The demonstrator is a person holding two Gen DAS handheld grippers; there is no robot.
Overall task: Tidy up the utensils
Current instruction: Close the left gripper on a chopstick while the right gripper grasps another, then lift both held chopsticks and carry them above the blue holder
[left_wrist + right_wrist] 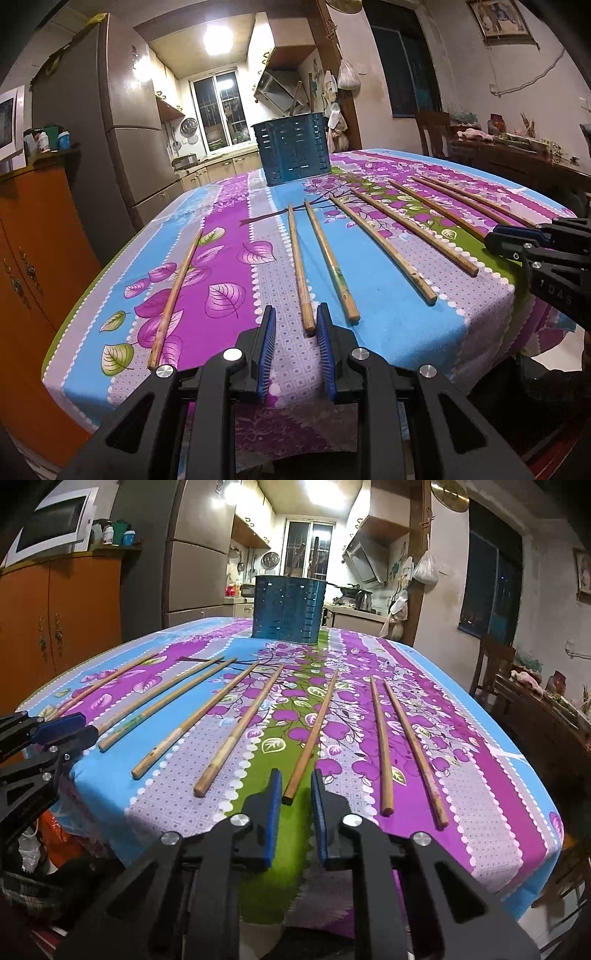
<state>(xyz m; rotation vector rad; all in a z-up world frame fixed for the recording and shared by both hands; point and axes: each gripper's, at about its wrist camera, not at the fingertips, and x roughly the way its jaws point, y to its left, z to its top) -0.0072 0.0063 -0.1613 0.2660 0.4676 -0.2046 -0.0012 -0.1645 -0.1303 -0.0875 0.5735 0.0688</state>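
Note:
Several wooden chopsticks lie spread side by side on the flowered tablecloth (388, 321). A teal slotted utensil holder (293, 151) (288, 607) stands upright at the far end. My left gripper (295, 321) is at the near table edge, its blue pads apart. The butt end of one chopstick (300, 269) lies between them, close to the right pad. My right gripper (295, 786) likewise has a gap between its pads, around the end of a darker chopstick (314, 734). Each gripper also shows from the side in the other's view, the left gripper (74, 725) and the right gripper (513, 243).
An orange cabinet (33, 258) and a tall fridge (110, 122) stand left of the table. A dark wooden sideboard (546, 716) and a chair (495, 664) are on the right. A kitchen opens behind the holder. Other chopsticks (384, 746) lie close on both sides of each gripper.

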